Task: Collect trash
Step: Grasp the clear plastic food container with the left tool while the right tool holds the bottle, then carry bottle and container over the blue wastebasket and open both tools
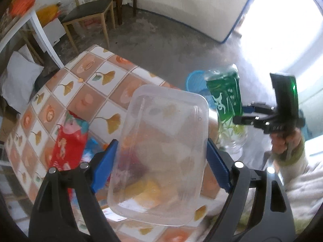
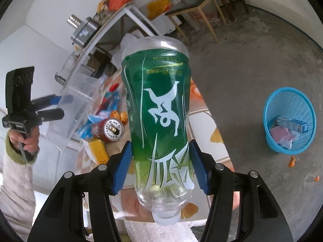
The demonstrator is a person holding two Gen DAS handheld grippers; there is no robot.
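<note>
My left gripper (image 1: pixel 161 151) is shut on a clear plastic food container (image 1: pixel 171 111), with a blue pad pressed on each long side, lifted above the tiled table (image 1: pixel 84 80). My right gripper (image 2: pixel 160 151) is shut on a green-labelled plastic bottle (image 2: pixel 159 111), held neck toward the camera, pads squeezing its lower body. In the left wrist view the bottle (image 1: pixel 226 98) and right gripper (image 1: pixel 239 113) are at the right. In the right wrist view the left gripper (image 2: pixel 62 105) and container (image 2: pixel 76 104) are at the left.
A blue mesh basket (image 2: pixel 288 121) holding some scraps stands on the concrete floor to the right. A drink can (image 2: pixel 110 130), wrappers (image 1: pixel 68 143) and orange peel lie on the table. A wooden chair (image 1: pixel 88 12) stands behind it.
</note>
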